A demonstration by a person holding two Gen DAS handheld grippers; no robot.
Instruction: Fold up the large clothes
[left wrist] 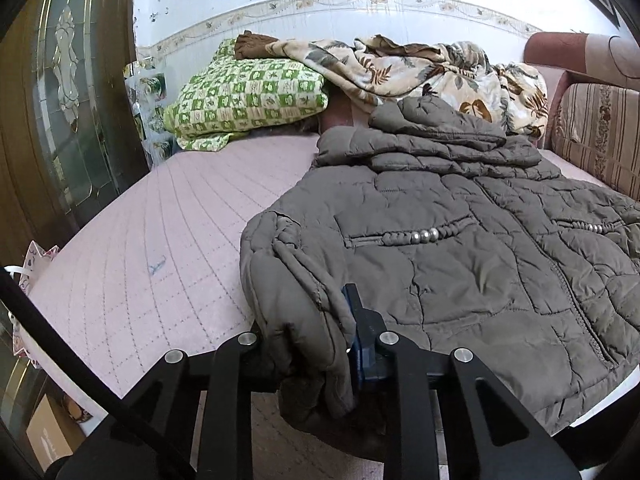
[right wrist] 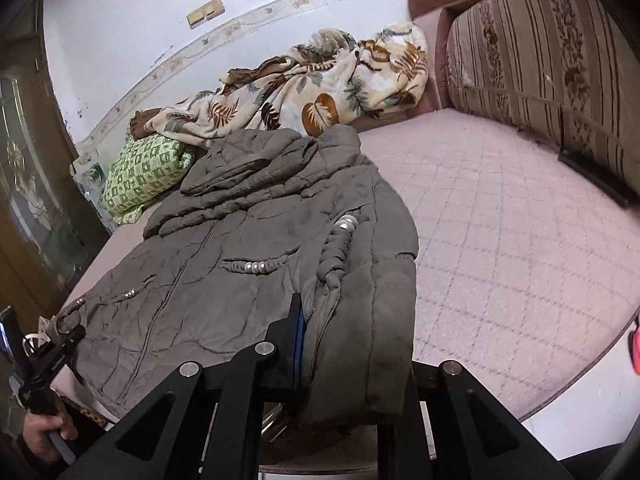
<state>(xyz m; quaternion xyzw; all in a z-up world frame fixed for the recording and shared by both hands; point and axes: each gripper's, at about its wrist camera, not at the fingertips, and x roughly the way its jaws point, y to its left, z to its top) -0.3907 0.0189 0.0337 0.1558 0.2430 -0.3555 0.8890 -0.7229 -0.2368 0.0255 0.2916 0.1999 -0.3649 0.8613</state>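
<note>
Pink quilted bed, white wall, glazed door

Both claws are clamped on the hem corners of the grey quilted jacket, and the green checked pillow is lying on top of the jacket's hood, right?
Not quite. The left claw and right claw do grip the grey quilted jacket, but the green checked pillow lies beside the hood on the pink mattress, not on it. The left wrist view shows this.
</note>
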